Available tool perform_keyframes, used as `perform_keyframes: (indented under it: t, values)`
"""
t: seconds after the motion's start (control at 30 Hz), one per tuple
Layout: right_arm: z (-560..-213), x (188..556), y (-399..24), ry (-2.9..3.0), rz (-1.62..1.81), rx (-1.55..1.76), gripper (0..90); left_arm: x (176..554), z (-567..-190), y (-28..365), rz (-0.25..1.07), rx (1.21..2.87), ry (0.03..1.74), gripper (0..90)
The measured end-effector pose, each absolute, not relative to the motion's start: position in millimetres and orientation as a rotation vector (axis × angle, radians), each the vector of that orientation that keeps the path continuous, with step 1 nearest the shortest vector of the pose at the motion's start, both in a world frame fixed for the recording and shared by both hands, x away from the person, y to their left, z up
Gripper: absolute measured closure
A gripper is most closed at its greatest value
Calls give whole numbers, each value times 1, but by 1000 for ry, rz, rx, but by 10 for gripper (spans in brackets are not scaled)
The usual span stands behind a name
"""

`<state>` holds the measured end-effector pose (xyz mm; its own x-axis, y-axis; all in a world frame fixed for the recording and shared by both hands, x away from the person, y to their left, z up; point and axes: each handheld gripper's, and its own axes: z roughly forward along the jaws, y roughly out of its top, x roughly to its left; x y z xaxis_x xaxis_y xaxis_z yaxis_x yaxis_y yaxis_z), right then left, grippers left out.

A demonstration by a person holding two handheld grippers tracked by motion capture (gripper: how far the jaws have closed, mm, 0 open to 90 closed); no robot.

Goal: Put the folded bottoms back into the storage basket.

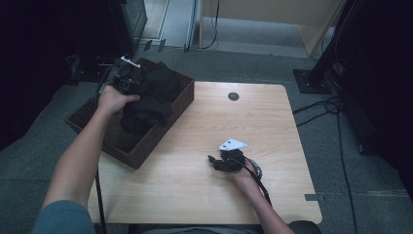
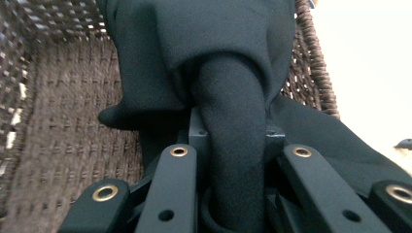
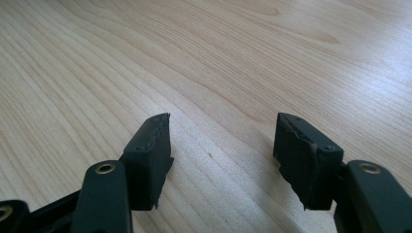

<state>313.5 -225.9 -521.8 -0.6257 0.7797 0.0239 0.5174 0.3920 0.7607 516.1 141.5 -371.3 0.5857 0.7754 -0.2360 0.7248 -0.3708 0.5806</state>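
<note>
High view: a black garment [image 1: 148, 100] is seen bunched in a dark wicker basket [image 1: 146, 148] that sits on the left part of the wooden table [image 1: 195, 190], with one basket corner hanging past the table's left edge. The left gripper [image 1: 127, 84] is held over the basket's far side, and in the left gripper view a thick fold of the black garment [image 2: 233, 145] is pinched between its jaws, which are closed on the cloth with the basket's woven wall [image 2: 63, 145] just behind. The right gripper [image 1: 225, 161] is rested low on the bare table, well apart from the basket; in the right gripper view its jaws stand apart with nothing between the pads [image 3: 150, 150].

By judgement, the work is at an early stage: the cloth has been grasped, yet most of it lies inside the basket, so lifting it clear and laying it on the table remain to be done.

Ample open wood is offered to the right of the basket and in front of the right gripper. The basket's near rim must be cleared, and a drag on the cloth could shift the overhanging basket.
</note>
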Motion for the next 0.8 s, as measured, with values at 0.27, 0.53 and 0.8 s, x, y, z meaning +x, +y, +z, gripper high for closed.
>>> perform_keyframes:
  t: [0.27,0.53,0.8]
  values:
    - [-522,313,-226,2315,1082,1133,385,523,-399,147,45,2159,1201,752]
    - [-522,313,-226,2314,1084,1134,385,535,-422,170,35,2140,1247,740]
    - [-522,313,-226,2312,1081,1129,383,543,-428,185,146,2123,1320,572]
